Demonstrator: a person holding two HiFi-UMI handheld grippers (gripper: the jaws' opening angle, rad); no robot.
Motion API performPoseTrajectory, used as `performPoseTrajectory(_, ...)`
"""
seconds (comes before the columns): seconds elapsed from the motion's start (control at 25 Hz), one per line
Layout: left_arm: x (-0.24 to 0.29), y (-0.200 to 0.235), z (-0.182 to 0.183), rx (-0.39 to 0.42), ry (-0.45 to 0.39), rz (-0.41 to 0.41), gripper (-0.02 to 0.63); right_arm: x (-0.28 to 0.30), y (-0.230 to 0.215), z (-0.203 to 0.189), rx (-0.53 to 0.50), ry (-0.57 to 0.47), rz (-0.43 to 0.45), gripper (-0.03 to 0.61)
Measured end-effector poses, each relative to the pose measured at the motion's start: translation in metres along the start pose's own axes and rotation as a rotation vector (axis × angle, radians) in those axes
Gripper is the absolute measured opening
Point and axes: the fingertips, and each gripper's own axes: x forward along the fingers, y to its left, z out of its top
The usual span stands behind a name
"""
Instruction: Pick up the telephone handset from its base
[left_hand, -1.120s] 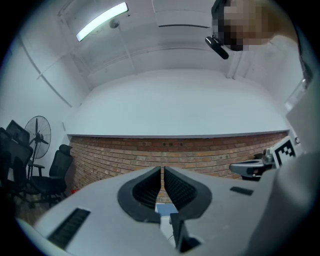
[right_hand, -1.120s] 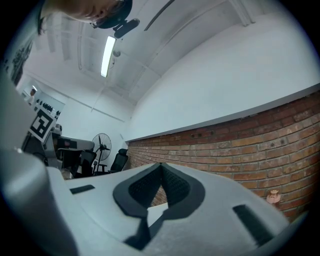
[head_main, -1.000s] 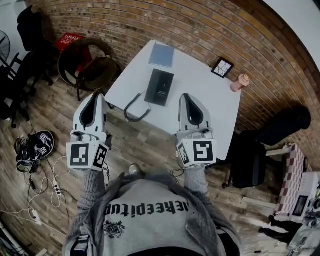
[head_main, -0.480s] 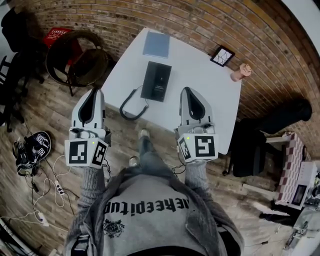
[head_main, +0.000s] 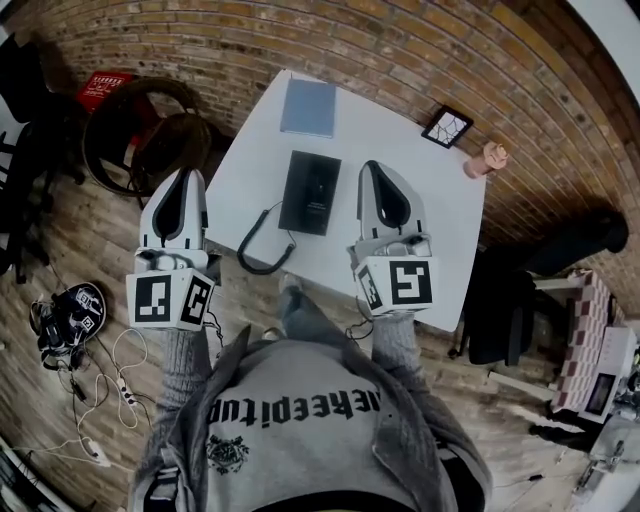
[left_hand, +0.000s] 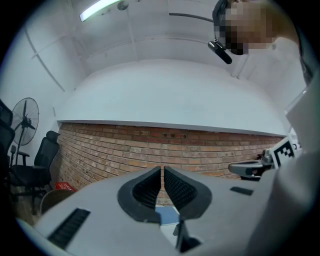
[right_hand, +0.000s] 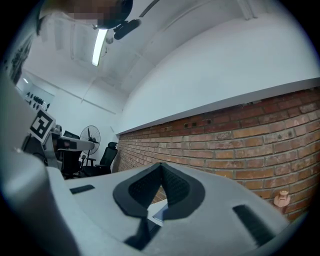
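The black telephone (head_main: 310, 192) lies flat near the middle of the white table (head_main: 420, 200), and its dark cord (head_main: 262, 248) loops over the near edge. I cannot tell the handset apart from the base. My left gripper (head_main: 184, 178) is shut and empty, hanging over the floor just left of the table. My right gripper (head_main: 376, 170) hovers over the table to the right of the phone, with its jaws together and nothing between them. In the left gripper view the pads (left_hand: 150, 186) almost touch; in the right gripper view the pads (right_hand: 175, 187) meet at the tips.
A blue notebook (head_main: 308, 107) lies at the table's far edge, a small picture frame (head_main: 446, 127) and a pink figurine (head_main: 487, 158) at the far right. A brick wall runs behind. Round chairs (head_main: 150, 140) stand to the left, a black office chair (head_main: 520, 300) to the right, cables (head_main: 90, 380) on the floor.
Both grippers have moved forward toward the table together. The right one has come in over the table's near edge beside the phone. Both sets of jaws stayed shut.
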Motion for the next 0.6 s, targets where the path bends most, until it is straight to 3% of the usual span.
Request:
performPoseTrajectory(0.2, 0.038, 0.005, -0.027, -0.038, 0.07, -0.03, 0.02, 0.032, -0.014, -0.017, 0.004, 0.036, 0.006, 0.003)
performPoseTrajectory(0.36, 0.061, -0.003, -0.07, -0.072, 0.142, -0.115, 0.02, 0.045, -0.023, -0.043, 0.021, 0.093, 0.011, 0.003)
performPoseTrajectory(0.6, 0.084, -0.021, -0.143, -0.14, 0.347, -0.236, 0.021, 0.059, -0.03, -0.08, 0.05, 0.165, 0.015, 0.003)
